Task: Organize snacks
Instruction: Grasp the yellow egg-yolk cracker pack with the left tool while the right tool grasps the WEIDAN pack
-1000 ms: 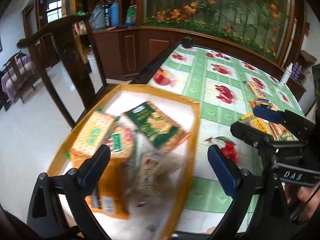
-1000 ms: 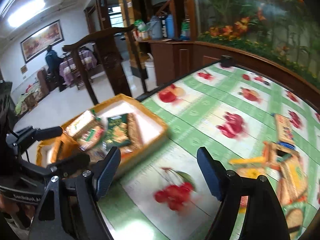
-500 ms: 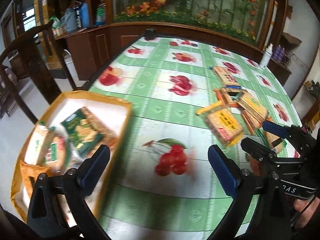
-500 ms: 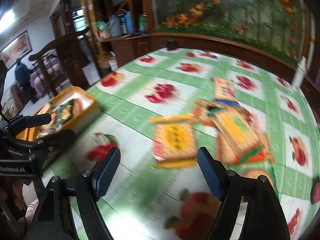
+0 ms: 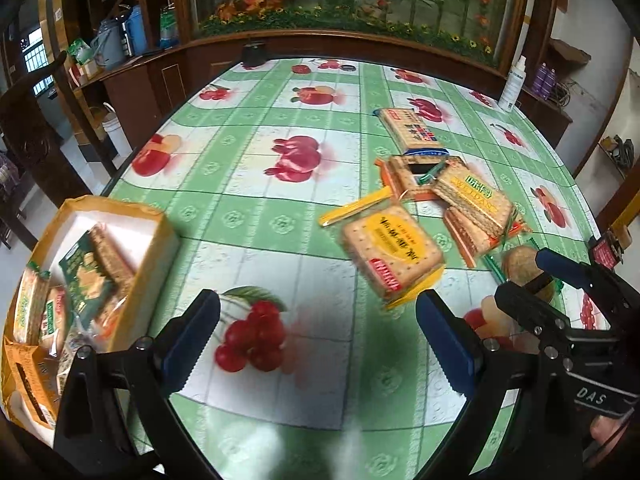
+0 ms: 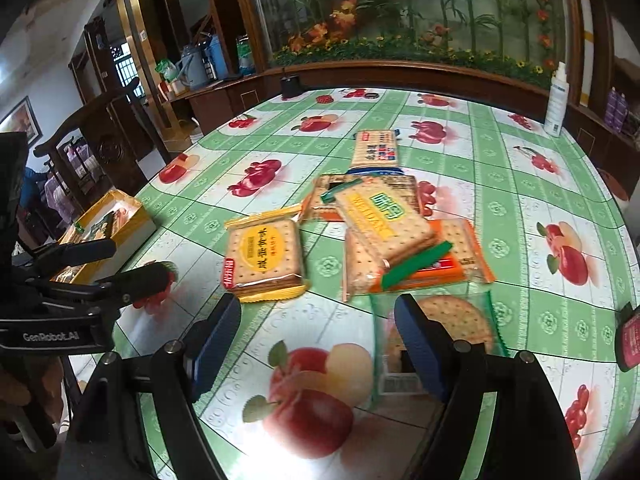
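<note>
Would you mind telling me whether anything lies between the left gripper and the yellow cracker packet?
Nothing visible does: only bare tablecloth separates the open left gripper from the yellow cracker packet.

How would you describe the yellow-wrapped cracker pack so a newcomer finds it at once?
On the fruit-print tablecloth, find the heap of cracker packs right of the yellow box. The yellow-wrapped cracker pack lies at the heap's left edge, nearest that box. It alone has a yellow oval label, yellow end seals and a red strip.
</note>
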`<state>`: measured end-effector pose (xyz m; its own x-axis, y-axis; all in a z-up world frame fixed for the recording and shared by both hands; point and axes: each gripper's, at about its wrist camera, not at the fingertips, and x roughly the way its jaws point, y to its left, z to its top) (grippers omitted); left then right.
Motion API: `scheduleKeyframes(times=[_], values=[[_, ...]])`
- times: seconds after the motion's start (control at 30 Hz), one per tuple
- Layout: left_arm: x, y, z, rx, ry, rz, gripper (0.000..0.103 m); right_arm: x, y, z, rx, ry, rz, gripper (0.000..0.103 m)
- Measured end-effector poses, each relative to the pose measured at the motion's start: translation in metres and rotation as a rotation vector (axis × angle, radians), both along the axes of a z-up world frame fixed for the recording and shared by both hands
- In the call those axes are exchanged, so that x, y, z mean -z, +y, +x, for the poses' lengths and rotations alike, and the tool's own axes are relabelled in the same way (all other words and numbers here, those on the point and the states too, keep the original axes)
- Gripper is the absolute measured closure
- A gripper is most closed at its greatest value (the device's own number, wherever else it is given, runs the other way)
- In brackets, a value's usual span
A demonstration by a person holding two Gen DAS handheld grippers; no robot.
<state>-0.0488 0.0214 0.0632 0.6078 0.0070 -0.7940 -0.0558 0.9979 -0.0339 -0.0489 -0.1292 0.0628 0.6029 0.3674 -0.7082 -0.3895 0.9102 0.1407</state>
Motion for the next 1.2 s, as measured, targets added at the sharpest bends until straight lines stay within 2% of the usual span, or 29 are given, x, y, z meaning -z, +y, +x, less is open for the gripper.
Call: scheduleKeyframes(times=[0.33, 0.63, 0.87, 1.0, 1.2], values=[[0.001, -0.022, 0.03, 0.003, 0.003, -0.022, 0.005, -0.001, -0.03, 0.005, 0.043, 0.005, 0.006, 0.024], [0.022, -0.028, 0.073, -0.042, 0.097, -0.113, 0.005, -0.004, -0.048, 0.014, 0.076, 0.011, 0.014, 0.023], [0.041, -0.038, 0.095, -0.052, 0.174, -0.168, 0.005, -0.004, -0.043, 0.033, 0.051, 0.019, -0.016, 0.022], [0.051, -0.042, 0.104, -0.06, 0.209, -0.173, 0.004, -0.004, -0.037, 0.046, 0.036, 0.027, -0.056, 0.022], [0.052, -0.035, 0.106, -0.015, 0.198, -0.161, 0.007, -0.008, -0.032, 0.055, 0.015, 0.021, -0.051, 0.022]])
